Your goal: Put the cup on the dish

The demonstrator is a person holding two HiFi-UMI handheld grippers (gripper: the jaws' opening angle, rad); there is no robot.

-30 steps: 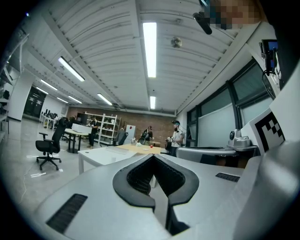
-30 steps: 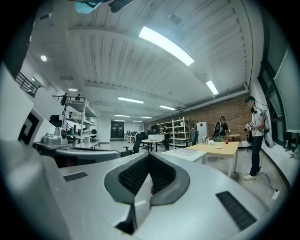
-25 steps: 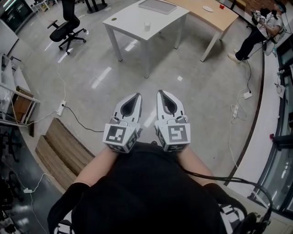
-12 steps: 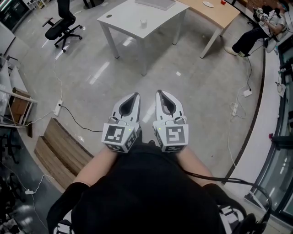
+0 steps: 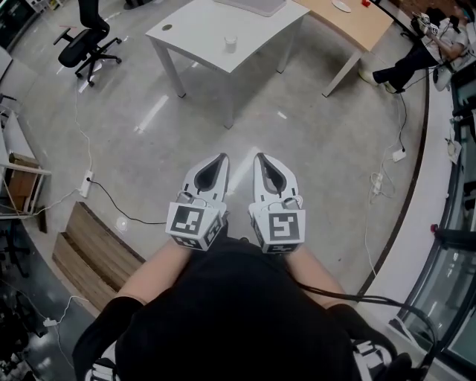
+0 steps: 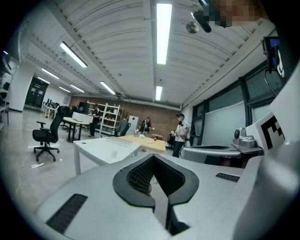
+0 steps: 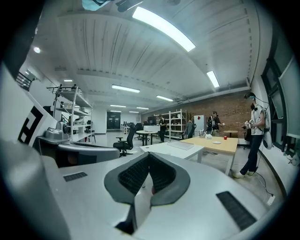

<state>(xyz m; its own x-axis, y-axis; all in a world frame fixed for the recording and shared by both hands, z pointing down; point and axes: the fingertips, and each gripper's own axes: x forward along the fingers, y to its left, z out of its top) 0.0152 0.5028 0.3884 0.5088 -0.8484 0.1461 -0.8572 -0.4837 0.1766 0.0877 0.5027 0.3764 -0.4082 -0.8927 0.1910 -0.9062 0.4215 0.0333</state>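
Observation:
A small pale cup (image 5: 230, 43) stands on the white table (image 5: 201, 30) far ahead across the floor. A white dish (image 5: 340, 6) lies on the wooden table (image 5: 349, 26) behind it, and shows small in the right gripper view as the dish (image 7: 216, 142). My left gripper (image 5: 222, 156) and right gripper (image 5: 259, 156) are held side by side in front of my body, over the bare floor, well short of both tables. Both are shut with nothing between the jaws. The left gripper (image 6: 152, 157) and right gripper (image 7: 149, 154) point towards the tables.
A black office chair (image 5: 78, 46) stands at the far left. Cables and a power strip (image 5: 85, 182) lie on the floor at the left, next to a wooden step (image 5: 93, 249). A seated person (image 5: 416, 52) is at the far right, with more cables (image 5: 383, 178) along the curved wall.
The tables, chair and floor marks have slid down and left in the head view, so I stand closer to the white table. Both grippers keep the same pose and stay shut.

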